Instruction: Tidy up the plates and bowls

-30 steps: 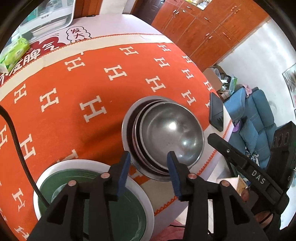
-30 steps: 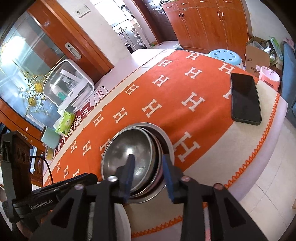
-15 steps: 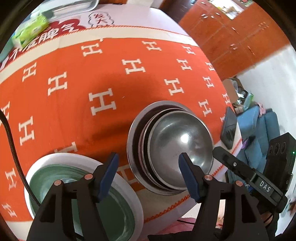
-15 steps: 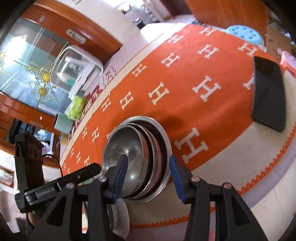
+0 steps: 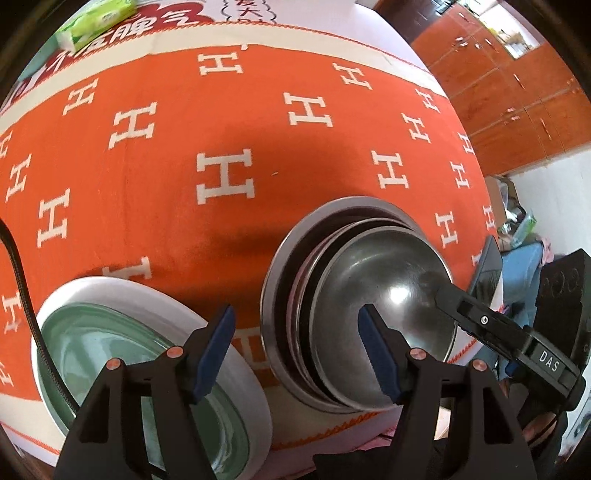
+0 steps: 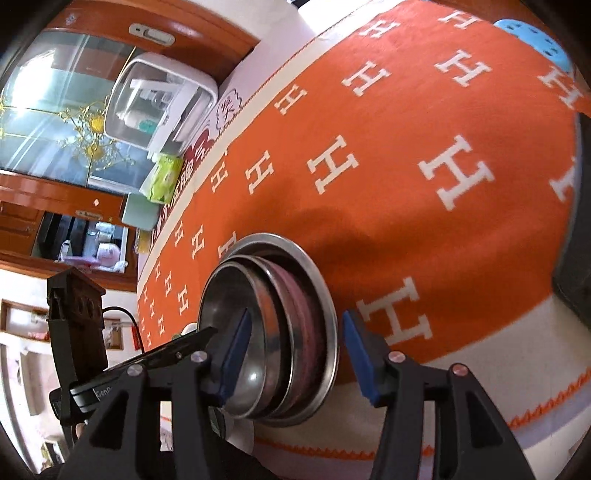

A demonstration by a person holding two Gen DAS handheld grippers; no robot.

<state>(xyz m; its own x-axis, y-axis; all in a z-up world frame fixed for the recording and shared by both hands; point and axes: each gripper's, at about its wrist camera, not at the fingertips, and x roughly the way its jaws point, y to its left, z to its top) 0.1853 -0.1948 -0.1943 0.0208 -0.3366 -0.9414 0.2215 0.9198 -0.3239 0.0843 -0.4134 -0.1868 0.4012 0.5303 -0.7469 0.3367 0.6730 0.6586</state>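
Orange tablecloth [image 5: 229, 122], phone [image 6: 576, 229] edge-cropped.

the nested bowls [image 5: 369, 295] sit near the table's [image 5: 221, 129] front edge, the plate [image 5: 229, 339] just left, a tissue pack [image 5: 99, 22] at the far edge.

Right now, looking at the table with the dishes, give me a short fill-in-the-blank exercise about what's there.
1. The steel bowl sits nested in a stack of ____ dishes.
2. The green plate has a ____ rim.
3. The tablecloth is orange with white letter ____ shapes.
4. The tissue pack at the table's far edge is ____.

Missing words: metal; white; H; green
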